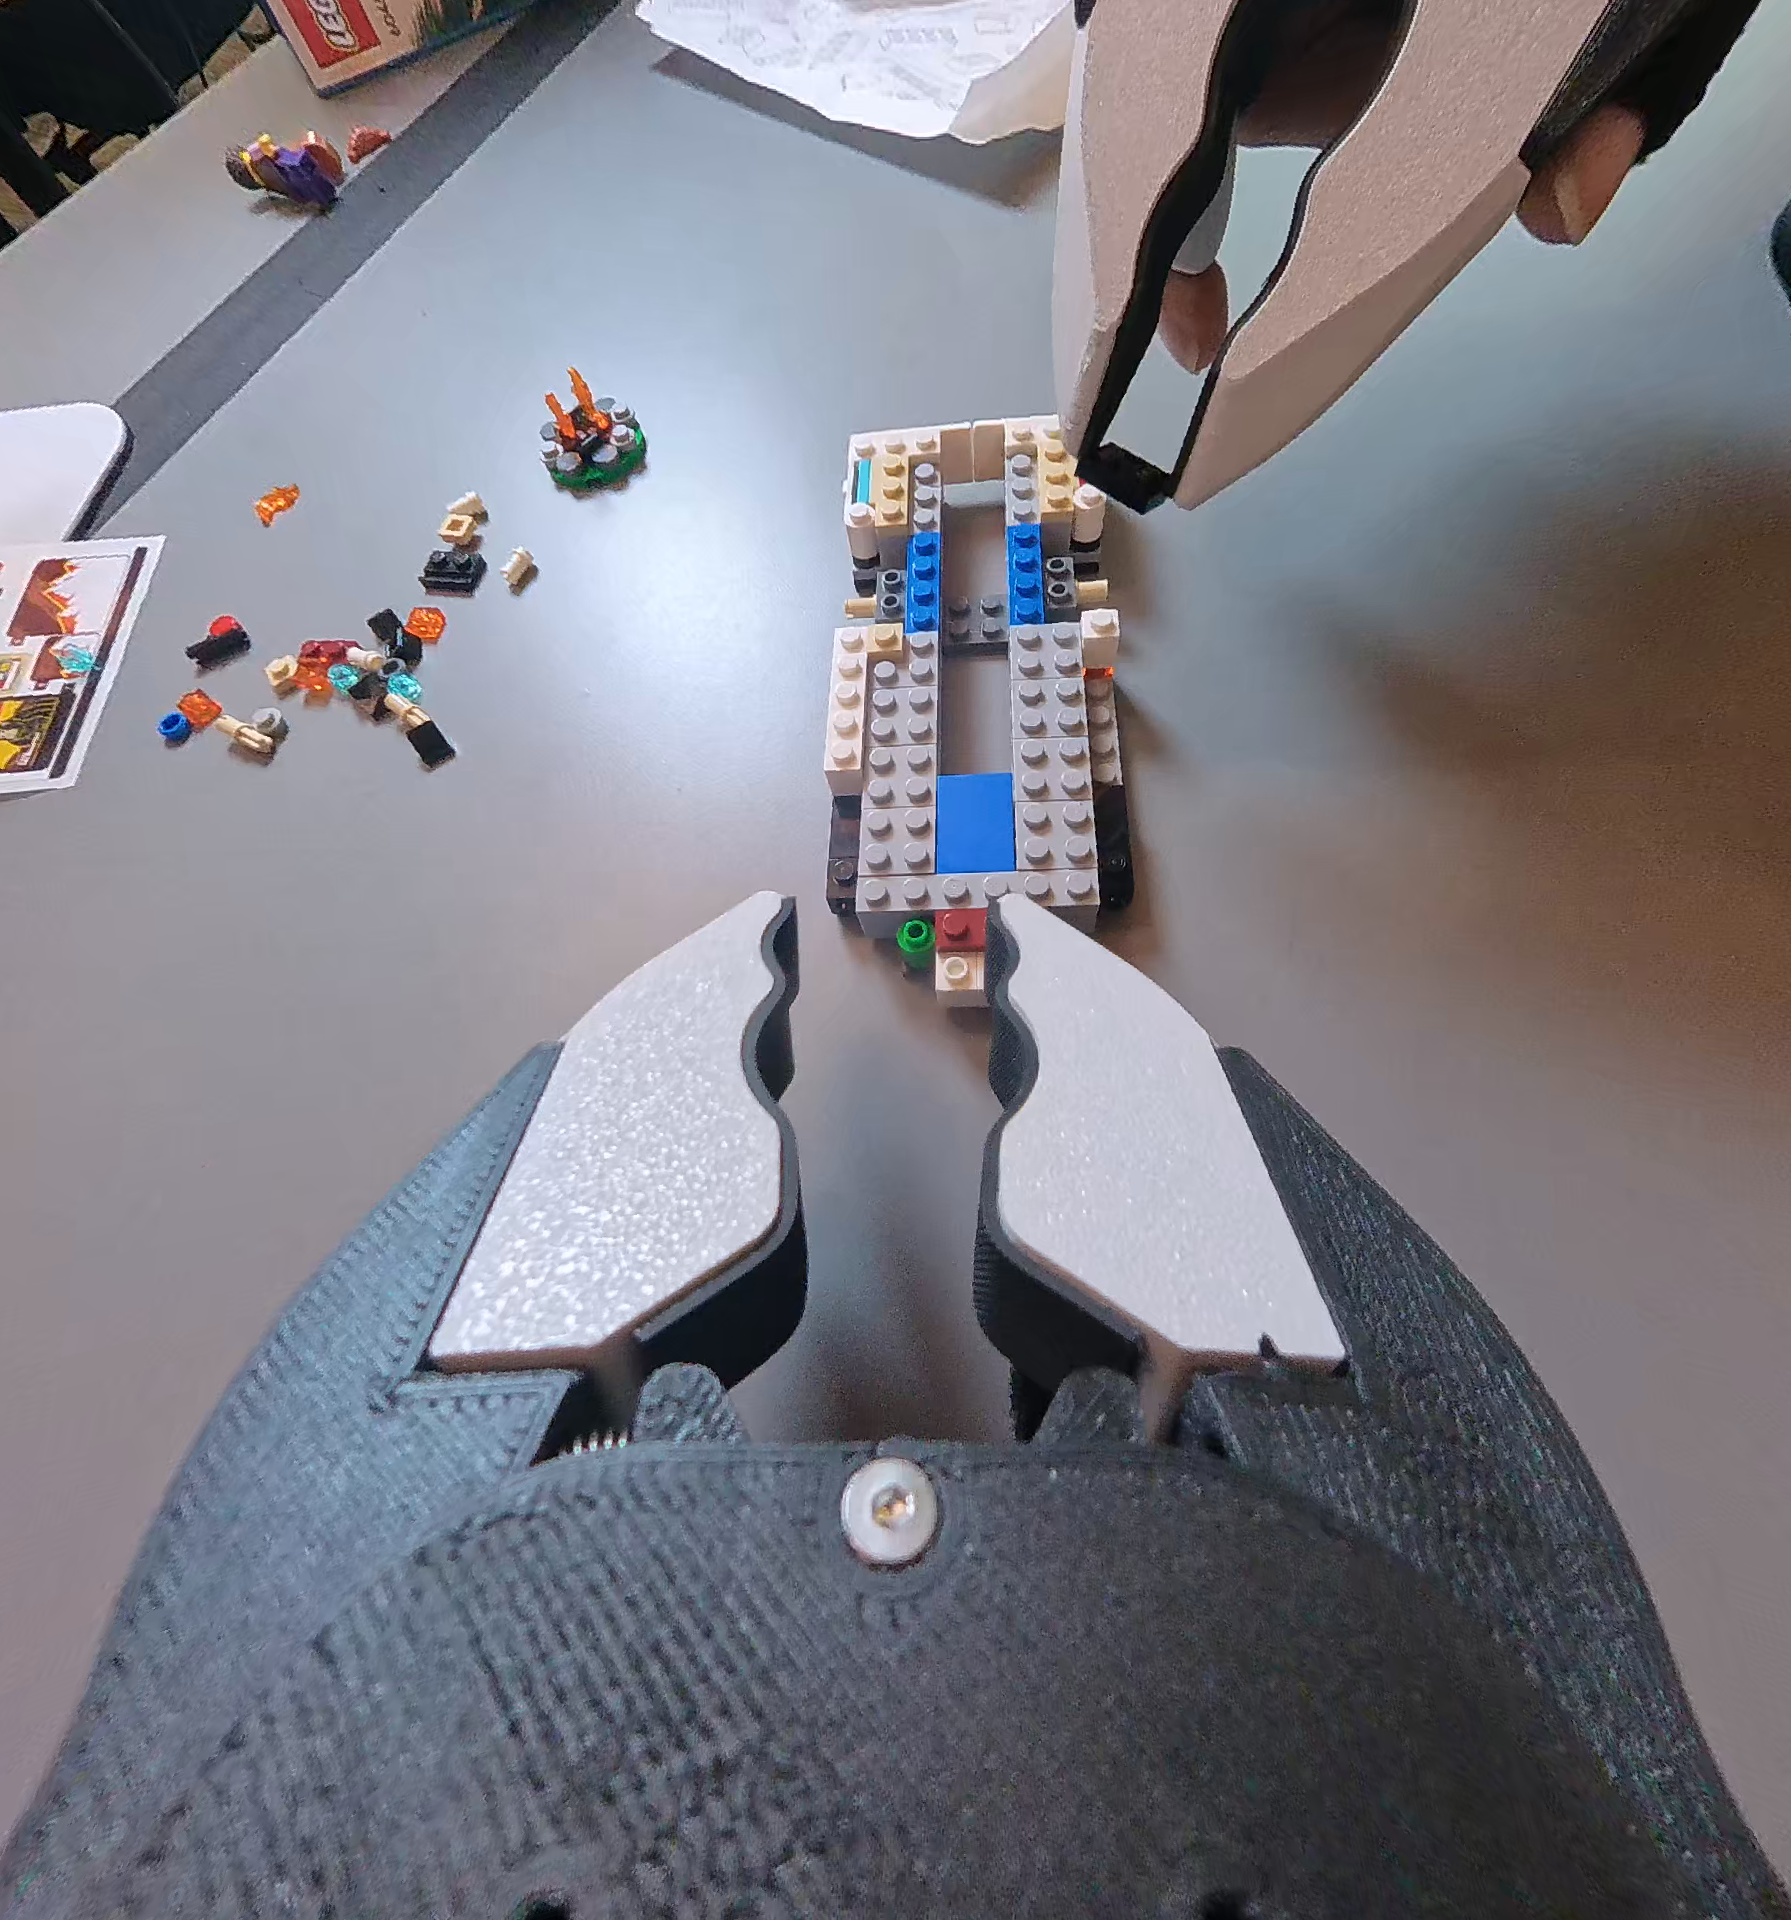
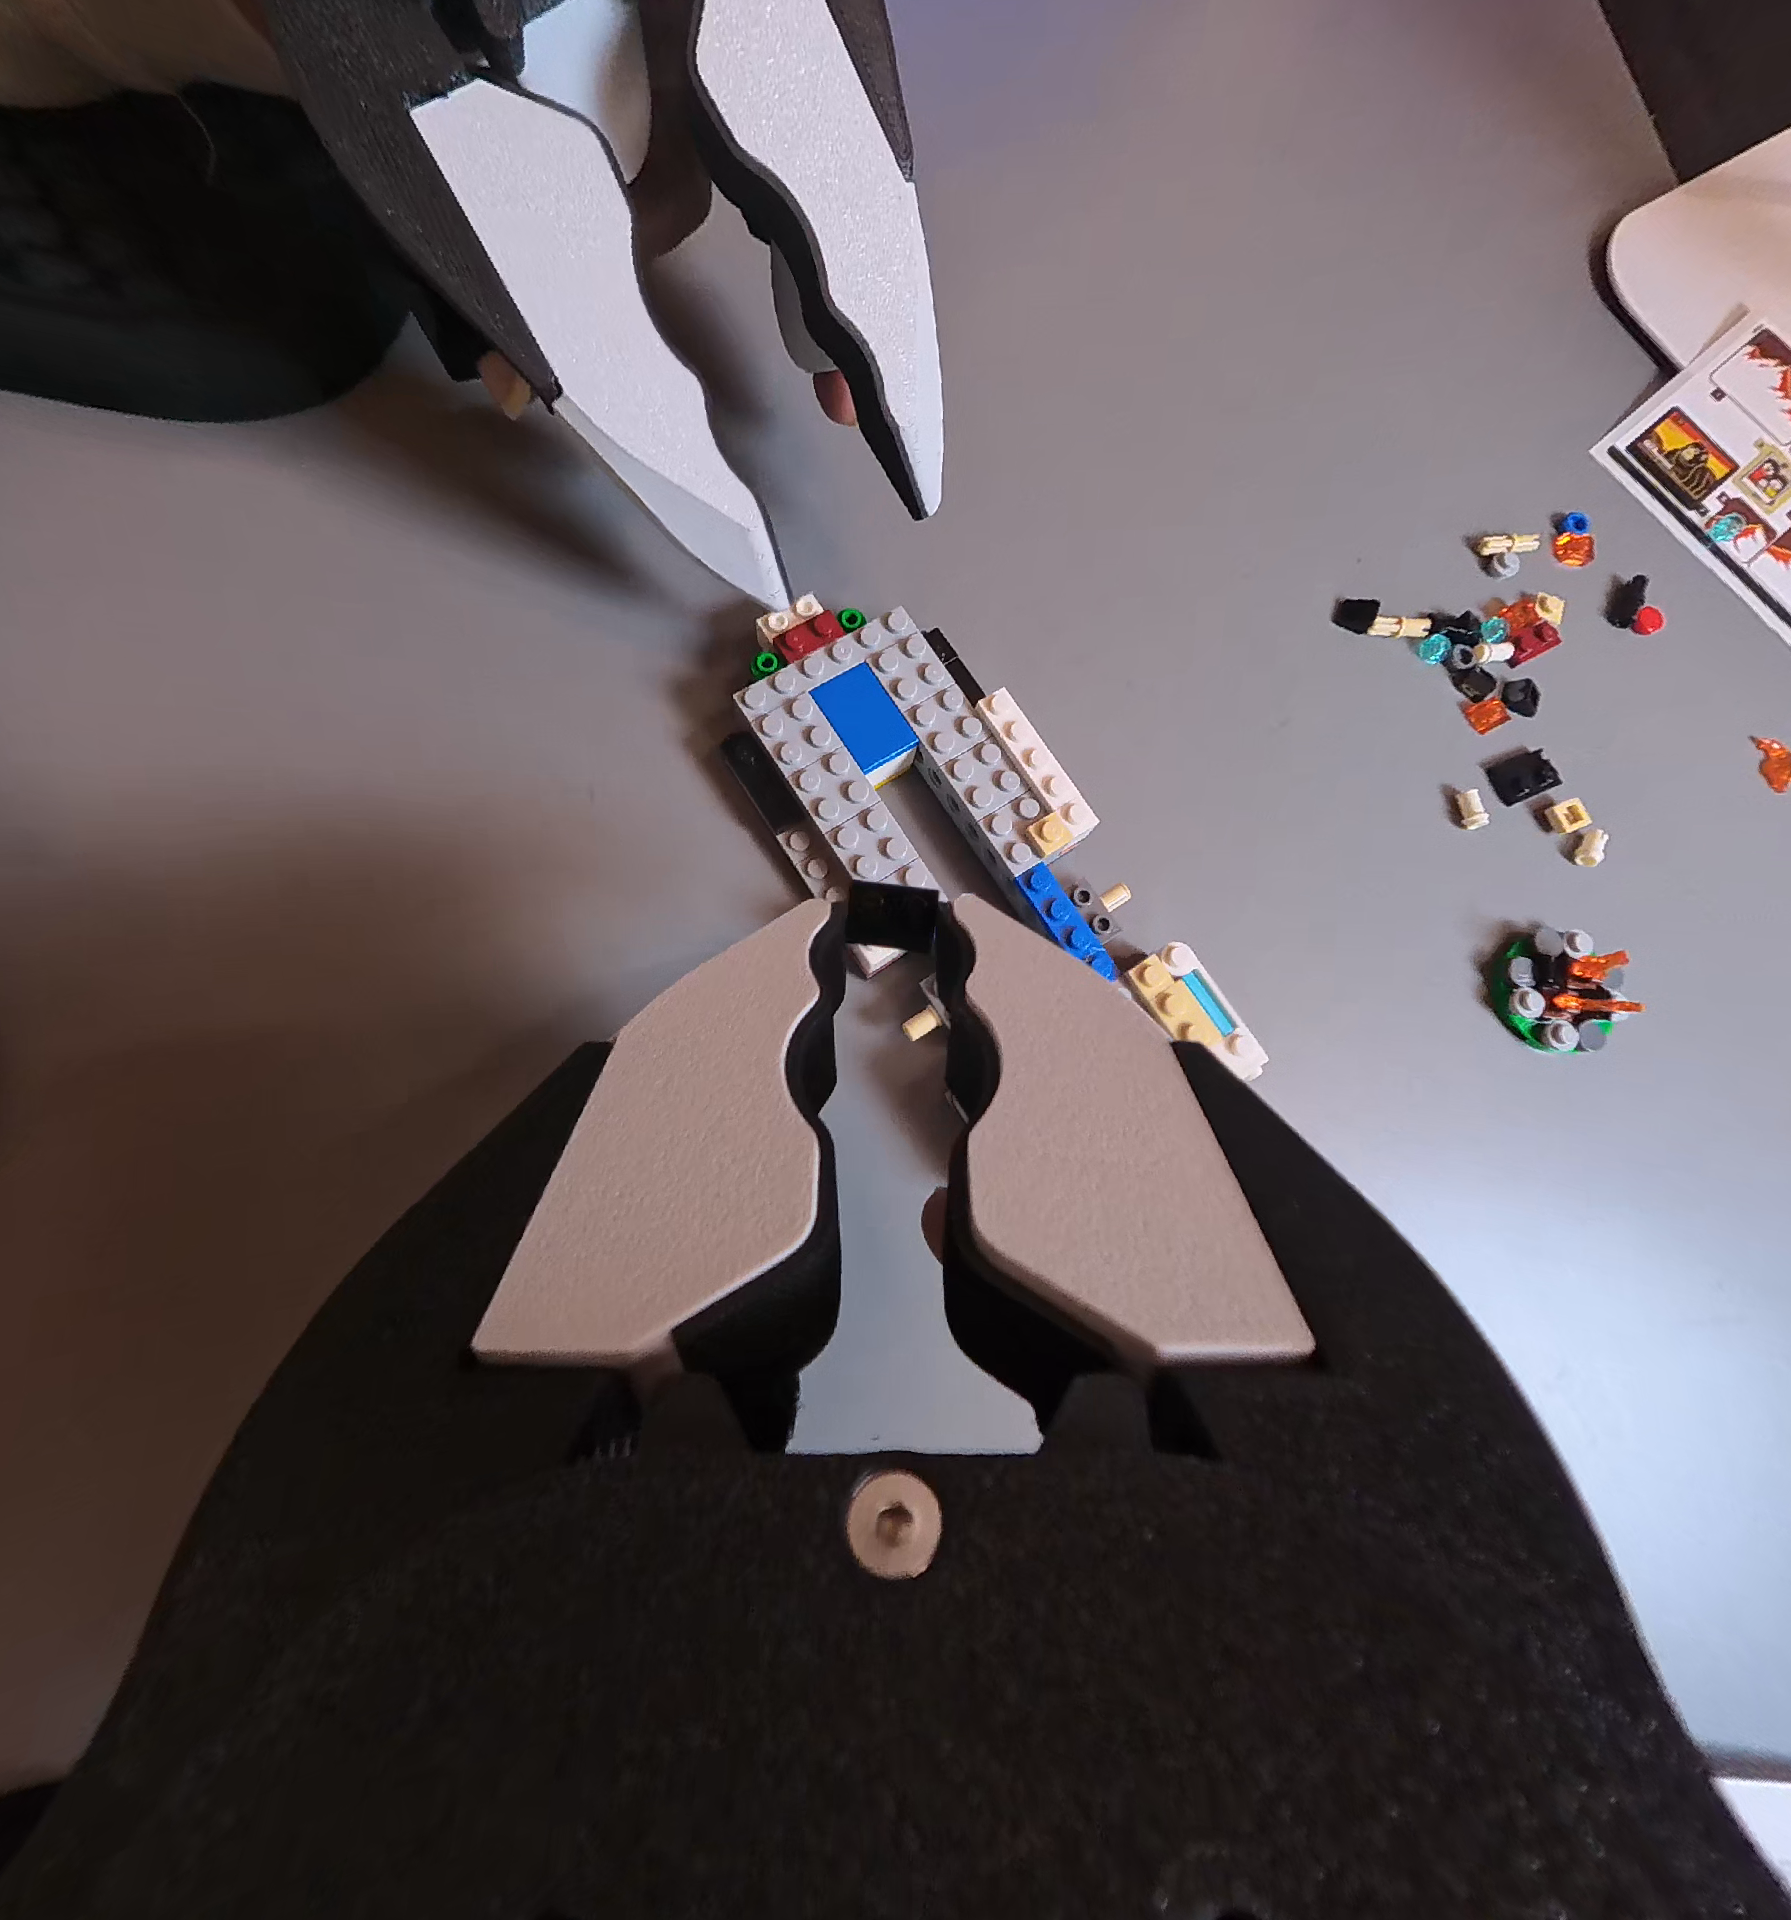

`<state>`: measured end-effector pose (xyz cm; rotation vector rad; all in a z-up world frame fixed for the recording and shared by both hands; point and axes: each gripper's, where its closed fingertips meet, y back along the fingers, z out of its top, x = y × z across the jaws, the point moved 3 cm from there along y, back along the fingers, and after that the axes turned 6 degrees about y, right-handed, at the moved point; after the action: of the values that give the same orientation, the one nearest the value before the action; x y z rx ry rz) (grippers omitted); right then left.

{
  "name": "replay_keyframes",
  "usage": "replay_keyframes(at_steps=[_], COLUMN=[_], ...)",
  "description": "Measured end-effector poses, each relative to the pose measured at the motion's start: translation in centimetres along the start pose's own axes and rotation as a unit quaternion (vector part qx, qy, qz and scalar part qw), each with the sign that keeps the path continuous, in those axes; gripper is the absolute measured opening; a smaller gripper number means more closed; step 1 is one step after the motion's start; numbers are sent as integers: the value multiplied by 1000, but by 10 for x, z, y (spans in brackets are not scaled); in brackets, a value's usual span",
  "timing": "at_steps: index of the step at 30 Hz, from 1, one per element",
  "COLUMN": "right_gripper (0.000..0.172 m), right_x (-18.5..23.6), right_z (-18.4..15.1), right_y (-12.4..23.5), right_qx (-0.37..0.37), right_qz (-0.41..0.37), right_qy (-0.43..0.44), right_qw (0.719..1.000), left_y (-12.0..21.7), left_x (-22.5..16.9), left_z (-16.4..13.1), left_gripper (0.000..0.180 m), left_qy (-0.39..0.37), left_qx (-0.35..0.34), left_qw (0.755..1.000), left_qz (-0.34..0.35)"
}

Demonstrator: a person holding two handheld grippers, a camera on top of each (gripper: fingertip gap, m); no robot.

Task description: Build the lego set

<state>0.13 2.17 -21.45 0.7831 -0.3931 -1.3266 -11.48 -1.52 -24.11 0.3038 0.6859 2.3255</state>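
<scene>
A long model of grey, blue, tan and white bricks (image 1: 901, 769) lies on the grey table (image 1: 558, 987); it also shows in the right wrist view (image 2: 849, 790). My left gripper (image 1: 896, 914) is open and empty at the model's near end, its right finger beside a red brick (image 1: 958, 925) and a white one. It also shows in the right wrist view (image 2: 849, 551). My right gripper (image 2: 893, 914) is shut on a small black brick (image 2: 891, 914) and holds it over the model's other end. The left wrist view shows it there too (image 1: 1130, 483), just above the tan corner.
A pile of small loose pieces (image 1: 351, 665) lies left of the model, with a small green round campfire build (image 1: 592, 436) behind it. A sticker sheet (image 1: 18, 665) and a white object (image 1: 18, 468) are at the left edge. A box (image 1: 371, 42), paper sheets (image 1: 870, 52) and a small purple-brown build (image 1: 293, 161) lie farther back. The left gripper's tips are roughly 9 cm from the right gripper's.
</scene>
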Motion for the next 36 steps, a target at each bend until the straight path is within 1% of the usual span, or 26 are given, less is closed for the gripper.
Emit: replay_keyframes(at_steps=[3,5,10,14,17,22,30,36], right_gripper=[16,16,16,17,17,17,16,17], right_x=[-4,-8,-18,-23,-29,-30,-16,-15], right_z=[3,8,32,48,53,50,40,39], right_y=[0,0,-3,-15,-26,-42,-64,-77], right_qx=[-1,-5,-8,-9,-13,-6,54,78], right_qz=[-3,2,58,112,140,182,244,267], right_qy=[16,45,150,210,244,281,340,334], right_qw=[1000,999,987,971,960,942,907,901], left_y=[1,2,3,5,6,6,1,0], left_x=[0,1,3,3,3,4,5,4], left_z=[3,4,4,8,9,8,2,-1], left_gripper=[30,27,28,28,24,18,16,16], left_qy=[4,10,14,21,30,39,42,42], left_qx=[-11,-16,-19,-34,-42,-45,-29,-22], left_qw=[1000,1000,1000,999,999,998,998,998], left_qz=[-3,-2,0,-5,-15,-22,-30,-34])
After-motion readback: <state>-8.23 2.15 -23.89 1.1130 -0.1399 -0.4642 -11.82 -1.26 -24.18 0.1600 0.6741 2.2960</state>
